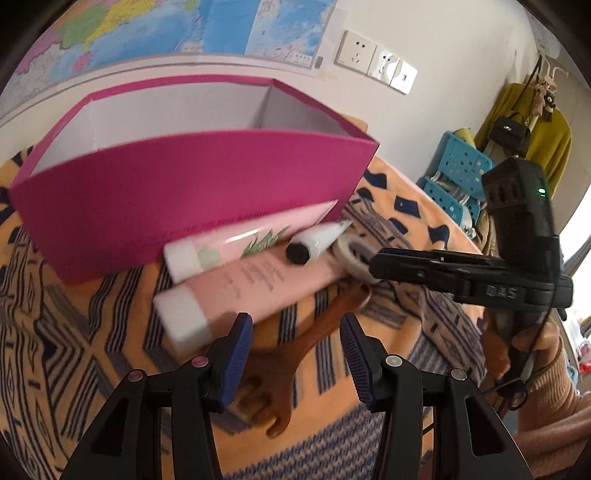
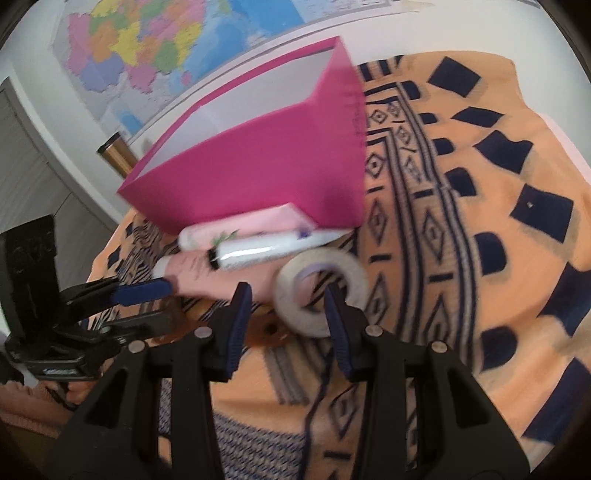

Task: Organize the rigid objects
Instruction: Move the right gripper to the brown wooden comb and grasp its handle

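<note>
A magenta open box (image 1: 192, 184) stands on the orange patterned cloth (image 1: 55, 332); it also shows in the right wrist view (image 2: 251, 173). In front of it lie a long pink tube (image 1: 255, 284), a second pink tube (image 1: 255, 236), a white tube with a black cap (image 1: 317, 242), a tape roll (image 2: 321, 291) and a brown comb (image 1: 291, 354). My left gripper (image 1: 297, 350) is open over the comb, its left pad by the long tube. My right gripper (image 2: 286, 317) is open, its right finger inside the tape roll's hole.
A wall map (image 1: 147, 29) and wall sockets (image 1: 376, 61) are behind the box. Blue plastic baskets (image 1: 458, 173) and a yellow garment with a black bag (image 1: 517, 129) stand beyond the cloth's right edge. A brass post (image 2: 116, 155) is left of the box.
</note>
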A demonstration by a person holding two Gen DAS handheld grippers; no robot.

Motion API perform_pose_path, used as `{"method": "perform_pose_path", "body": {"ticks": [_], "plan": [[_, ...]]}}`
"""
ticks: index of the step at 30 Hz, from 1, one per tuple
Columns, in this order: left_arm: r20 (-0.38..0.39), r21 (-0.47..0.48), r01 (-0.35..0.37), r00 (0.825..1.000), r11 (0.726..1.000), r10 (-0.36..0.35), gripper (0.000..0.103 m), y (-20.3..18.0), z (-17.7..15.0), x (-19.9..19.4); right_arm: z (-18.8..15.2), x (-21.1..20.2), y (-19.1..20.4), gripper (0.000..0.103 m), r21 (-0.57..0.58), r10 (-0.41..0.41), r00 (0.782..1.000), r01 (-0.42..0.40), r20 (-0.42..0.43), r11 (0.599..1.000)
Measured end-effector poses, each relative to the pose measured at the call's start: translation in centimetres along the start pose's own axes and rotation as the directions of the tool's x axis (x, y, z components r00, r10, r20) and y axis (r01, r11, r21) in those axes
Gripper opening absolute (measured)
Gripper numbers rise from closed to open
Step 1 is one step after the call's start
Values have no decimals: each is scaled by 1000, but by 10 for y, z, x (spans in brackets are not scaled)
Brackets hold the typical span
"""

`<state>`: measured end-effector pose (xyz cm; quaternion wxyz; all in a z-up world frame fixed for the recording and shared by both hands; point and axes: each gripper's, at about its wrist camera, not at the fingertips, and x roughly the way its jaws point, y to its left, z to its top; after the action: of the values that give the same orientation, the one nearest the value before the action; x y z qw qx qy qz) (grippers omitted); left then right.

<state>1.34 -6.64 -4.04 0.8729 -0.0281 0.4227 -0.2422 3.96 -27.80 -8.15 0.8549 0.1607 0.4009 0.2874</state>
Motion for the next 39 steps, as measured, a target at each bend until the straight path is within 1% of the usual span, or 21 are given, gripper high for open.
{"method": "perform_pose_path", "body": {"ticks": [2, 5, 8, 10, 13, 15, 17, 19, 22, 25, 27, 28, 30, 36, 39], "plan": [[-2, -6, -13, 1000, 1000, 13, 50, 3, -6, -5, -8, 0, 8, 43, -12, 24, 1000, -24, -17, 1000], [-14, -19, -33, 999, 999, 32, 50, 9, -15, -10, -19, 2, 15, 43, -20, 32, 999, -33, -43, 999], [-33, -34, -57, 998, 998, 56, 50, 16, -21, -11, -25, 10, 10, 43, 11, 20, 998, -20, -56, 1000], [-45, -49, -64, 997, 997, 62, 50, 21, -26, -12, -26, 11, 6, 43, 36, 32, 999, -31, -38, 999], [-62, -67, -53, 997, 996, 49, 54, 26, -30, -11, -24, 14, 7, 43, 38, 32, 999, -31, -21, 999], [-79, -82, -38, 996, 996, 31, 54, 28, -33, -7, -24, 17, 8, 43, 36, 35, 999, -34, -14, 999], [-74, -83, -34, 997, 996, 27, 54, 28, -34, -7, -23, 18, 11, 45, 36, 38, 999, -37, -8, 999], [-76, -86, -16, 997, 996, 9, 53, 27, -34, -6, -24, 19, 13, 45, 37, 48, 999, -48, -6, 998], [-73, -85, -29, 997, 996, 22, 52, 23, -32, -3, -27, 20, 14, 45, 56, 86, 996, -85, -7, 995], [-70, -92, -41, 997, 995, 35, 45, 23, -31, -2, -28, 20, 17, 46, 52, 63, 998, -63, 7, 997], [-68, -107, -48, 997, 993, 40, 37, 26, -31, -2, -29, 19, 17, 46, 58, 64, 998, -65, 14, 996], [-68, -115, -46, 997, 992, 38, 36, 27, -30, -1, -29, 18, 16, 46, 61, 66, 998, -67, 17, 996], [-63, -134, -44, 997, 990, 36, 28, 30, -30, -3, -29, 16, 15, 46, 69, 71, 997, -72, 26, 995], [-46, -147, -30, 999, 989, 24, 22, 30, -26, -13, -28, 9, 19, 46, 73, 51, 998, -54, 45, 996], [-39, -156, -14, 999, 988, 8, 22, 30, -23, -17, -26, 4, 21, 46, 73, 42, 997, -46, 63, 996]]}}
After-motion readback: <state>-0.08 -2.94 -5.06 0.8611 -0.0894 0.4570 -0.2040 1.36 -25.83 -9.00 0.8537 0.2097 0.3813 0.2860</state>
